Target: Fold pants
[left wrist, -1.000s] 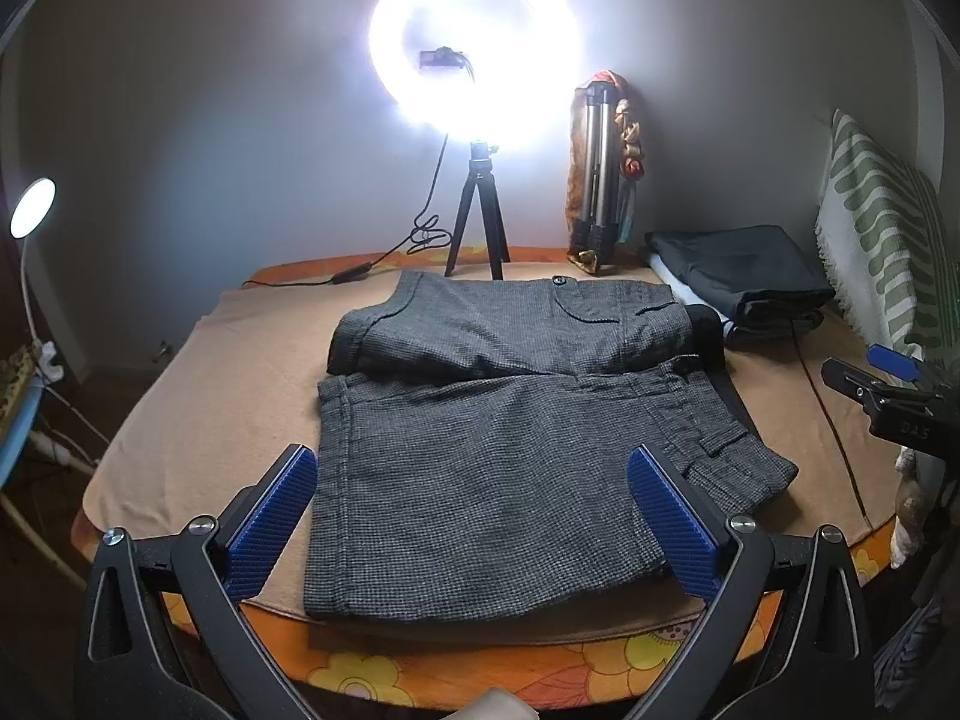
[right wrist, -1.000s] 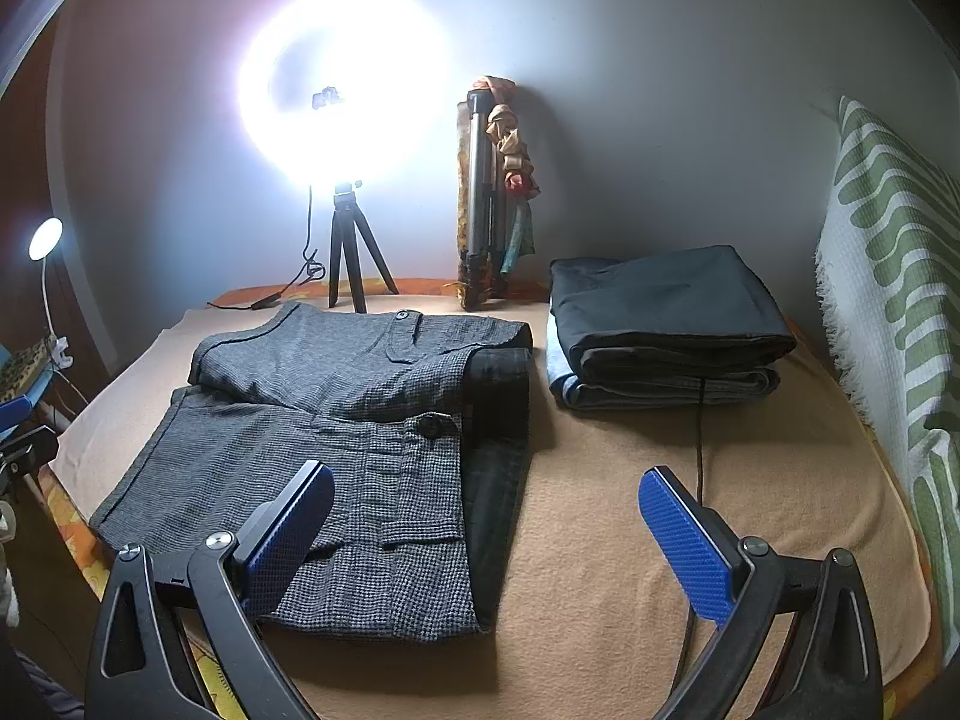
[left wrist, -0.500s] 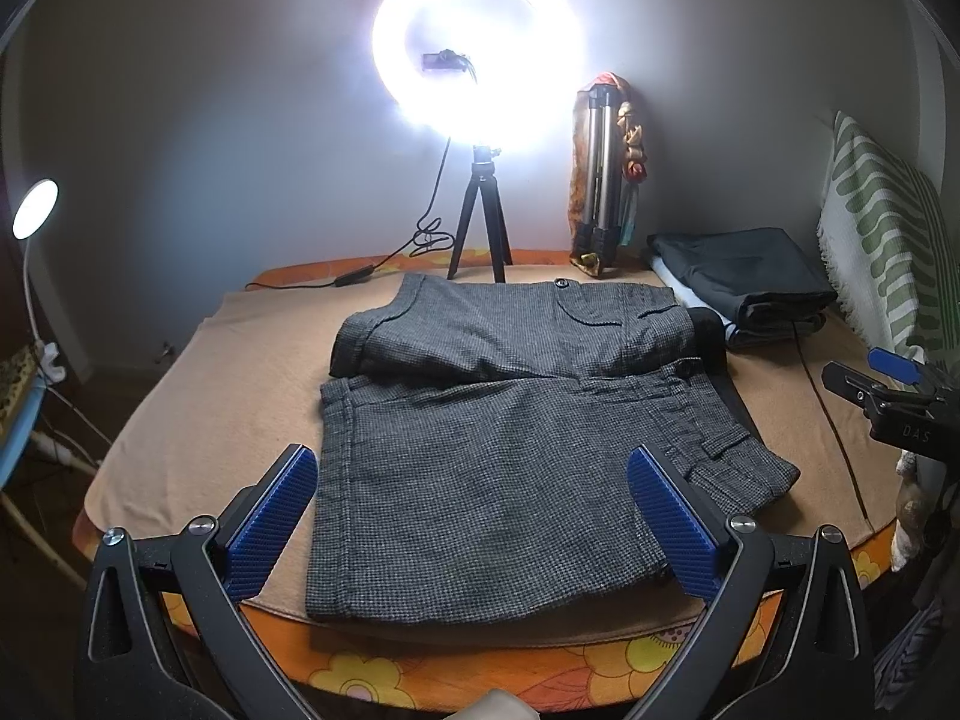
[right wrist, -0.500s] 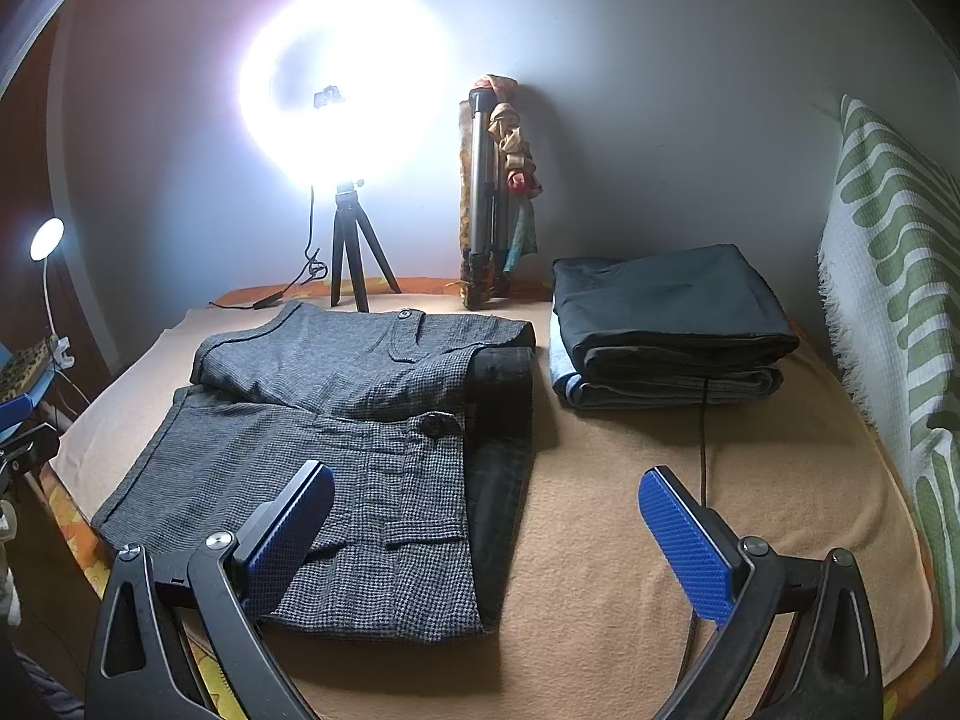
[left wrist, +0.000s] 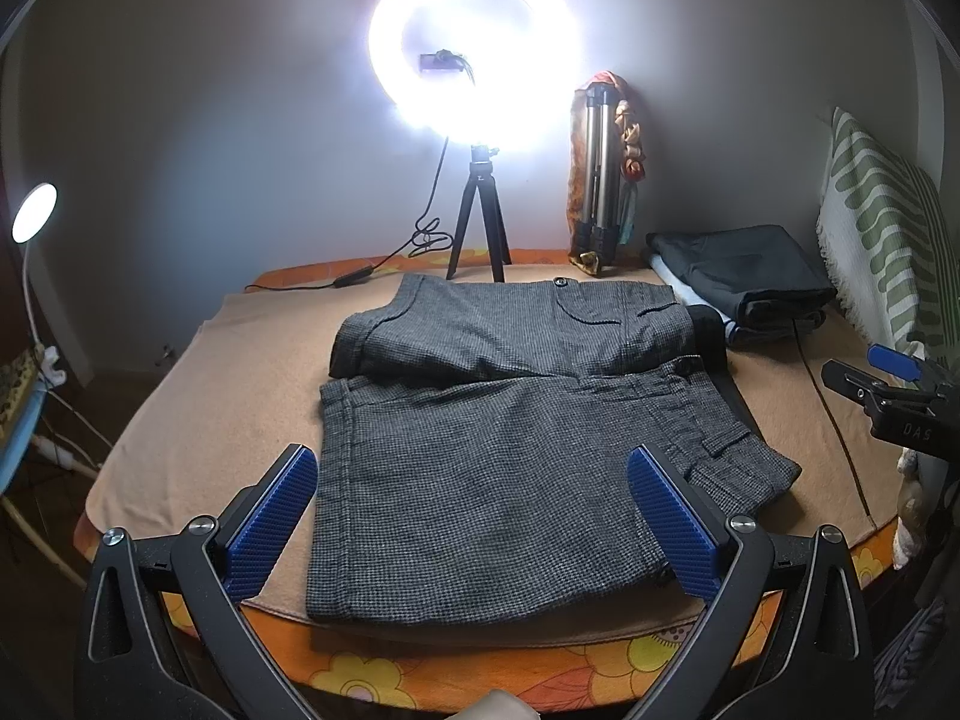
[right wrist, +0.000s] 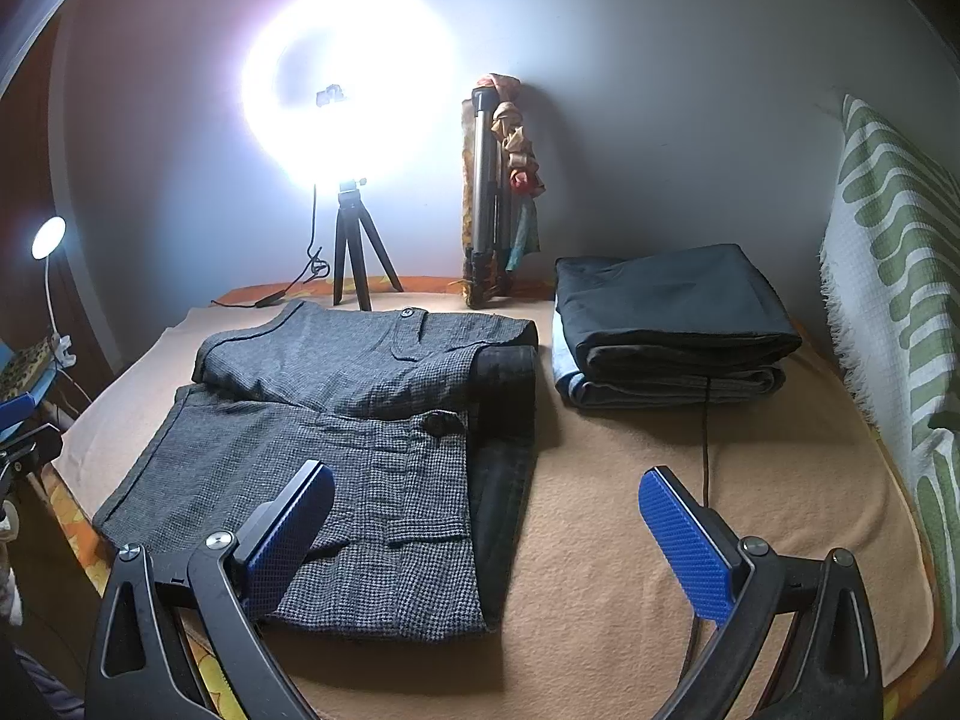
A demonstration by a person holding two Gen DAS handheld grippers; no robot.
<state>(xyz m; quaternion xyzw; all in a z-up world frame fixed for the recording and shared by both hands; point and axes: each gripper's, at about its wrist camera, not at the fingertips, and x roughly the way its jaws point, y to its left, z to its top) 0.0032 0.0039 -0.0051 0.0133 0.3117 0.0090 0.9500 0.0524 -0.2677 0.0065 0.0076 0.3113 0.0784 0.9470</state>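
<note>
Almost nothing has shifted since the earlier frames: both views hold nearly steady, with only a slight drift of the left camera. Spread over the tan blanket (left wrist: 198,420) on the bed lie the pants (left wrist: 510,450), grey checked shorts laid flat, one leg nearest the bed's front edge and the other angled behind it, the waistband with its button toward the right side. Behind them to the right sits a stack of folded clothes (right wrist: 672,324), well apart from the shorts, and a ring light (left wrist: 474,42) on a small tripod glares from the back. The cloth looks a thick, soft weave, light enough to lift yet limp, so it will likely sag and drag unless taken at two points; the hem corners of the near leg and the waistband edge look the surest holds. The left gripper (left wrist: 474,516) hovers low over the near leg, jaws spread wide and empty, aimed level along the bed. The right gripper (right wrist: 486,534) hangs above the waistband end, likewise wide apart, gripping nothing.
</note>
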